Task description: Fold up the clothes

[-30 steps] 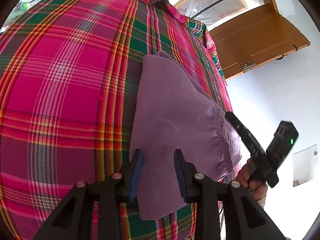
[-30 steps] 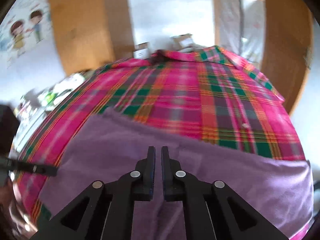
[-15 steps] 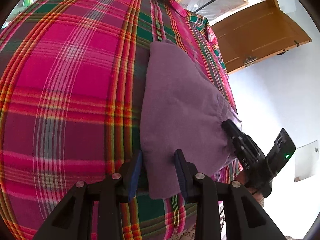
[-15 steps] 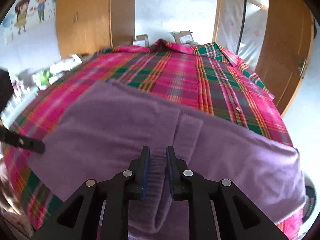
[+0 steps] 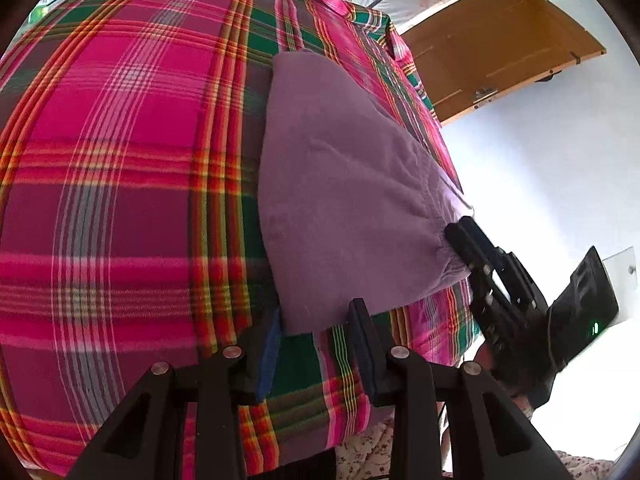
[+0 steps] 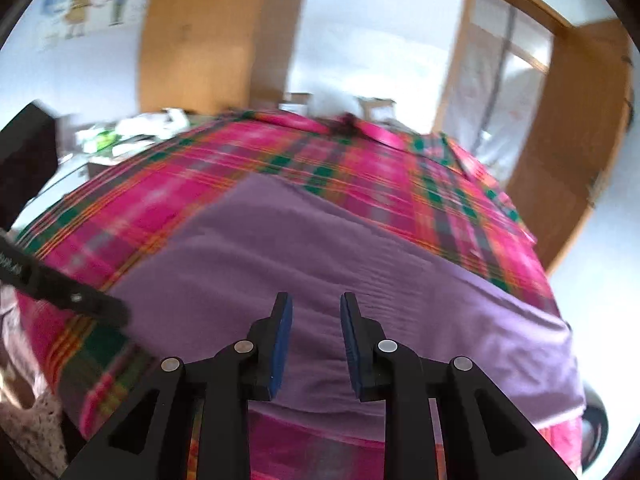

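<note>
A purple garment (image 5: 340,208) lies folded on the pink plaid bed sheet (image 5: 120,160), its gathered elastic edge toward the right side of the bed. My left gripper (image 5: 316,322) is open, and the garment's near corner lies between its fingertips, unclamped. My right gripper (image 6: 316,312) is open just above the same purple garment (image 6: 320,260), nothing pinched. In the left wrist view the right gripper (image 5: 476,252) touches the gathered edge. One left finger (image 6: 60,292) shows at the left of the right wrist view.
The plaid sheet (image 6: 280,160) covers the whole bed. A wooden door (image 5: 500,40) stands open beyond the bed's right side, a wooden wardrobe (image 6: 208,40) at the far end. Small clutter (image 6: 132,136) sits left of the bed. A person's hand (image 5: 508,376) holds the right gripper.
My right gripper went from shut to open and let go of a fold of the purple garment. My left gripper drew back to the garment's near corner, still open.
</note>
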`<state>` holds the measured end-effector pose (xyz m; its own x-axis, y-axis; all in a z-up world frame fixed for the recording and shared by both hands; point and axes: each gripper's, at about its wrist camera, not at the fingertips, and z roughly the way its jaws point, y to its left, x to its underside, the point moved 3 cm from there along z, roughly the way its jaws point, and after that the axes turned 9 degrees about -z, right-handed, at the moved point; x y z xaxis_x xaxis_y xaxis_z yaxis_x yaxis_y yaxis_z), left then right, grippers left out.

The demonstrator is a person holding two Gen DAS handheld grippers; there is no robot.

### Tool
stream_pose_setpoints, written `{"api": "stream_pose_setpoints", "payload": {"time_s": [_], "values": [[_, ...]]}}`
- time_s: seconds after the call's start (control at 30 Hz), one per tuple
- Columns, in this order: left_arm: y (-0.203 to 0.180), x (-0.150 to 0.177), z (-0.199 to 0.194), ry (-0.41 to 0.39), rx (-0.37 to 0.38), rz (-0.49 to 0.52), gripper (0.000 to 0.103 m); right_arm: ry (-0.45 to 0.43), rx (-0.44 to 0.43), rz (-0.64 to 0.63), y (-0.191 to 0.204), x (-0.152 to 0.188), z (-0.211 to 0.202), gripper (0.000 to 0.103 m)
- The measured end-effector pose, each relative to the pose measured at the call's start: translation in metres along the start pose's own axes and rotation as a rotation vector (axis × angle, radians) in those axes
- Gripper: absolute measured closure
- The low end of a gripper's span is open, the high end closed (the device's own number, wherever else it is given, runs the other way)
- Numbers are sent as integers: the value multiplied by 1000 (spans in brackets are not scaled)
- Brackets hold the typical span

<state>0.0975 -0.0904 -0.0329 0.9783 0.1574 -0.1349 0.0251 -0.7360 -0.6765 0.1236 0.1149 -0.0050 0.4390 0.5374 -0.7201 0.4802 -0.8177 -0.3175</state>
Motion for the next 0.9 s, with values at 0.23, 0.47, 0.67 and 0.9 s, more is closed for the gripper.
{"api": "stream_pose_setpoints", "payload": {"time_s": [0.23,0.47,0.67,0.9], "values": [[4,9,-4,-22,24,0,72,91,-45,32,14,18,16,77],[7,14,-16,-23,28,11,75,42,-100,47,26,5,-1,77],[23,-5,-37,-93,12,-45,73,-16,-199,28,51,-8,-4,66],[31,-36,-39,-117,-16,-92,69,-43,-322,13,84,-22,6,50]]}}
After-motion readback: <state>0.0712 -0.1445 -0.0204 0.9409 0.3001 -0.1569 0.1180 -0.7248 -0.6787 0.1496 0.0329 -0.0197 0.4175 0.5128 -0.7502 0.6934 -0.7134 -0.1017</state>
